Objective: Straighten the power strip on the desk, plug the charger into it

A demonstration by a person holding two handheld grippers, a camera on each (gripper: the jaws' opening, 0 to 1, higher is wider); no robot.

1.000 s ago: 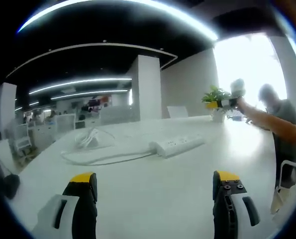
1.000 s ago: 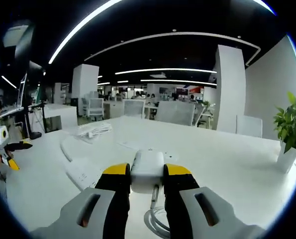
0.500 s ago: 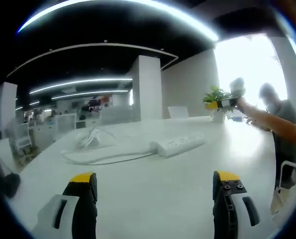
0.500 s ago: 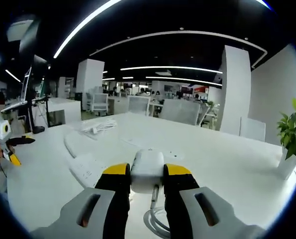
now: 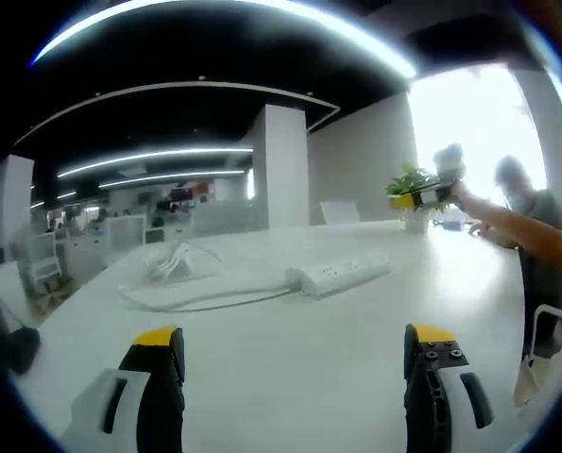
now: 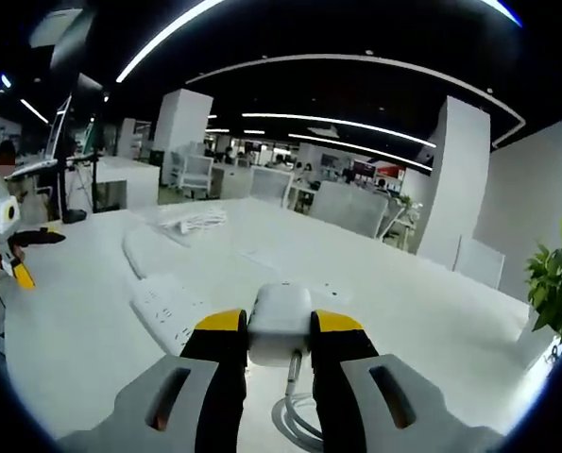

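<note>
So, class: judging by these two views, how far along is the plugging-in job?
Done: the right tongs have picked up the white square charger. In hand: carrying it toward the white power strip on the desk. Left: plugging in; the left tongs hang open.

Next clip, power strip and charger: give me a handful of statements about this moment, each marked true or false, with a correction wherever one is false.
1. The right gripper is shut on the white charger. True.
2. The left gripper holds the power strip. False: its jaws stand wide apart with nothing between them, and the power strip lies farther off on the desk.
3. The charger is already plugged into the power strip. False: it is held between the right gripper's jaws, apart from the strip.
4. A potted plant stands on the desk beyond the power strip in the left gripper view. True.
5. A white cable runs along the desk from the power strip. True.
</note>
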